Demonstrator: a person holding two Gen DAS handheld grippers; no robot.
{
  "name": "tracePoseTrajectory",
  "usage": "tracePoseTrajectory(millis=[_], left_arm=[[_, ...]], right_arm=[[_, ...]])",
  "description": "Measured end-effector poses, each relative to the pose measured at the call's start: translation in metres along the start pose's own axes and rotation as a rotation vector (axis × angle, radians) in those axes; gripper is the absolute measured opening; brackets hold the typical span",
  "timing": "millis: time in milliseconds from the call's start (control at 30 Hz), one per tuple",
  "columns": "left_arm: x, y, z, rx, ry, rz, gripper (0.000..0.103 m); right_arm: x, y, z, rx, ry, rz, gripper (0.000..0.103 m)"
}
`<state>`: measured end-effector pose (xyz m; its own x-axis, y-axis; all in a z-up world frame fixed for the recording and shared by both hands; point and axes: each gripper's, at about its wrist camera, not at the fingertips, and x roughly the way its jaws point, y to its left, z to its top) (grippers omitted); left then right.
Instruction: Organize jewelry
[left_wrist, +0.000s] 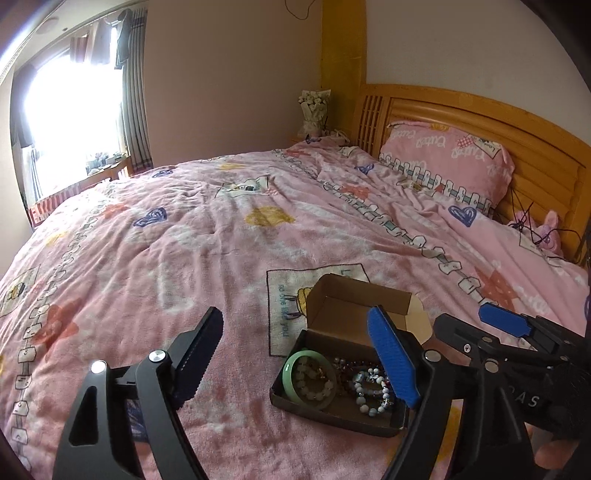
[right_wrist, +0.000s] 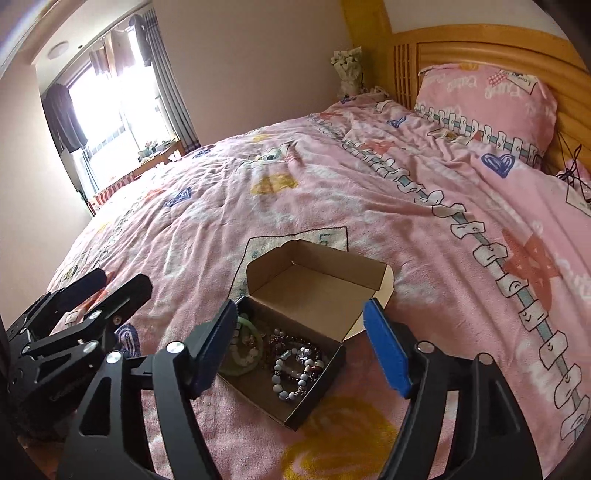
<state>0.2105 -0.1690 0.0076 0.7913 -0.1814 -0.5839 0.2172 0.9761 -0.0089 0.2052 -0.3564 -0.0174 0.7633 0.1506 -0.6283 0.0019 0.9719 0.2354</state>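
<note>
Fingers of both the left gripper (left_wrist: 295, 358) and right gripper (right_wrist: 301, 345) spread wide, empty, above the open box (right_wrist: 317, 291). Jewelry (right_wrist: 295, 365) looks gathered inside; next likely folding the lid shut.

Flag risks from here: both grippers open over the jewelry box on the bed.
1. The small open cardboard box sits on a soft, wrinkled pink blanket; pressing down could tip it.
2. The beaded bracelets lie piled against the green jade-like bangle; gripping one may drag others out.
3. The open right gripper straddles the box walls and could snag them.
</note>
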Motion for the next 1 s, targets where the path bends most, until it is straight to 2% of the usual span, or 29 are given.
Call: tracePoseTrajectory(millis=[67, 300, 500, 767, 1000], left_arm=[[-0.007, 0.002, 0.001, -0.001, -0.009, 0.011, 0.085], [-0.03, -0.003, -0.001, 0.054, -0.037, 0.04, 0.093], [-0.046, -0.005, -0.003, 0.078, -0.042, 0.018, 0.094], [-0.068, -0.006, -0.005, 0.066, -0.012, -0.043, 0.094], [-0.077, -0.011, -0.012, 0.061, 0.021, -0.075, 0.094]], right_arm=[[-0.007, -0.001, 0.002, -0.004, -0.01, -0.013, 0.074], [-0.032, -0.003, 0.007, -0.03, -0.032, -0.059, 0.085], [-0.053, -0.007, 0.005, -0.097, -0.021, -0.115, 0.095], [-0.082, -0.021, 0.0, -0.138, 0.003, -0.154, 0.095], [-0.113, -0.028, -0.001, -0.141, -0.008, -0.138, 0.095]])
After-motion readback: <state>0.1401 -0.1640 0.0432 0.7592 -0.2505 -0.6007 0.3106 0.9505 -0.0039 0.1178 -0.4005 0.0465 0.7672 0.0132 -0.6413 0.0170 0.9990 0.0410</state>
